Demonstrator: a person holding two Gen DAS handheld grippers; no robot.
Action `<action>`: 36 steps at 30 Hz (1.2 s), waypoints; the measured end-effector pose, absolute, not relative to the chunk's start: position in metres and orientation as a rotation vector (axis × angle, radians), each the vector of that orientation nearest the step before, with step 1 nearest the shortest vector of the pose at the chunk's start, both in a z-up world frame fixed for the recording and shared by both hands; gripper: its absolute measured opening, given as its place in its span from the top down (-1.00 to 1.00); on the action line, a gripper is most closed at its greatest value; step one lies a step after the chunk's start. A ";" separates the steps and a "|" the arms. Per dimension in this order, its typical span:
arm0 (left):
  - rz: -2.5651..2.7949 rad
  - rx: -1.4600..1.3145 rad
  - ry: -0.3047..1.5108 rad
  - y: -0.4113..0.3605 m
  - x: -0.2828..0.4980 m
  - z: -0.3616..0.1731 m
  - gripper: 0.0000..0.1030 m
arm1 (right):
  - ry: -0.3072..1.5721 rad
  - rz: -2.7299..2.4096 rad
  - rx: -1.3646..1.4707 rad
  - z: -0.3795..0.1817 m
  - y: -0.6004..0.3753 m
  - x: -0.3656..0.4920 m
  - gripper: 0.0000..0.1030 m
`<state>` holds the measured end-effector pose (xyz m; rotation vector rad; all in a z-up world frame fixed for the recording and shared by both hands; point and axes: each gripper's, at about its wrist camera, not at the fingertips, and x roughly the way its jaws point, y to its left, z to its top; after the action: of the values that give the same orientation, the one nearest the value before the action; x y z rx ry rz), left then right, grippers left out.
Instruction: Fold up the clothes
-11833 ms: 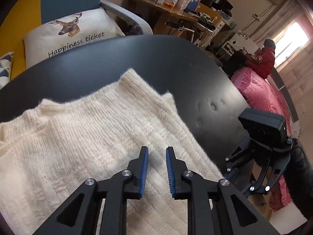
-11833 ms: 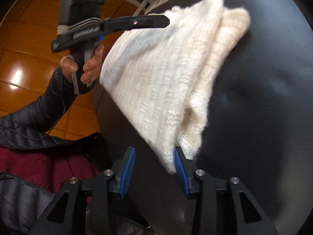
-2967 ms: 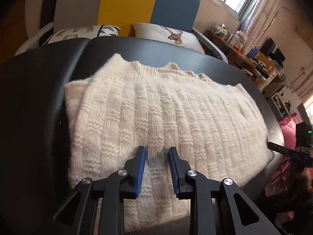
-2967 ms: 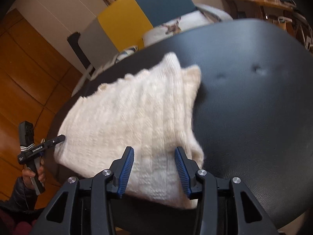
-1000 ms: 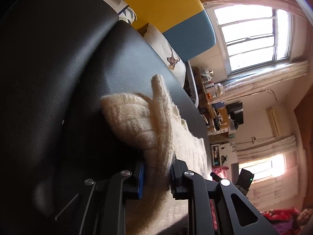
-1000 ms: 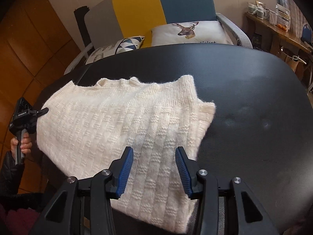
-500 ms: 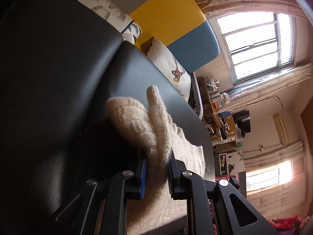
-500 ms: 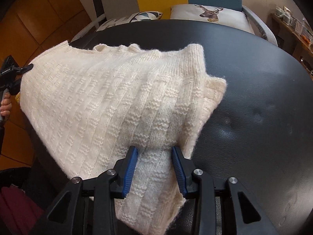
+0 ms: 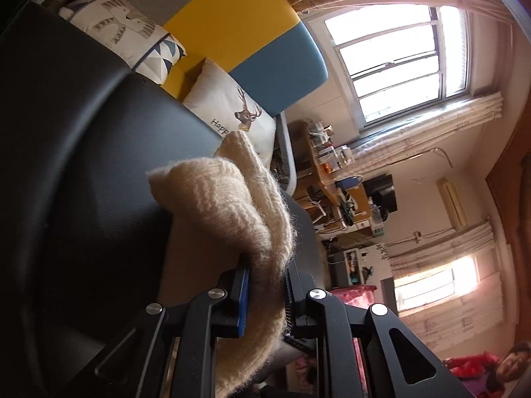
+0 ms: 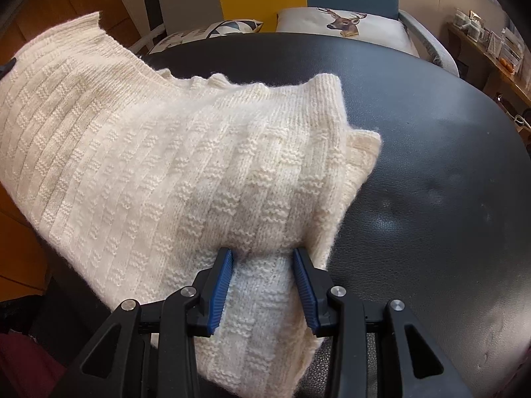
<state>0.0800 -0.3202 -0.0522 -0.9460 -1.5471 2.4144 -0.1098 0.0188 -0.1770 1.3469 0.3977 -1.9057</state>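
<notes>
Cream knit sweater (image 10: 139, 172) gripped at both ends over black padded surface (image 10: 431, 172)
Left gripper (image 9: 265, 293) fingers pinch a lifted left corner; folded body runs left-right; right gripper (image 10: 264, 287) fingers clamp near edge, having just narrowed

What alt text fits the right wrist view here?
The right gripper pinches a bunched fold of a cream knit sweater between its blue-padded fingers. The sweater lies on a black leather surface, its far left corner lifted; a deer-print cushion sits behind.

Left tongs (image 9: 264, 293) now pinch sweater (image 10: 186, 172) edge, lifted off black table (image 10: 431, 152); right tongs (image 10: 264, 285) closed on near hem.
</notes>
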 end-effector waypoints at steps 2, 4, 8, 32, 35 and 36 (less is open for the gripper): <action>2.383 -0.935 -1.584 -0.312 0.072 -0.050 0.67 | 0.396 -1.904 1.348 -0.178 0.018 -0.110 0.24; 2.356 -0.931 -1.606 -0.301 0.063 -0.048 0.67 | 0.385 -1.897 1.348 -0.179 0.018 -0.110 0.24; 2.323 -0.931 -1.631 -0.281 0.040 -0.042 0.67 | 0.360 -1.880 1.343 -0.180 0.013 -0.110 0.24; 2.149 -1.487 -1.349 -0.113 -0.071 -0.131 0.65 | 0.049 -1.842 1.274 -0.184 0.029 -0.086 0.22; 2.138 -1.490 -1.351 -0.104 -0.069 -0.132 0.65 | 0.039 -1.848 1.267 -0.185 0.027 -0.081 0.22; 2.139 -1.476 -1.337 -0.100 -0.068 -0.129 0.65 | 0.028 -1.845 1.265 -0.185 0.027 -0.080 0.22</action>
<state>-0.0680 -0.0998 -0.1290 -1.4757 -1.3368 2.1391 -0.0800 0.0271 -0.1854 1.2649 0.0279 -1.8452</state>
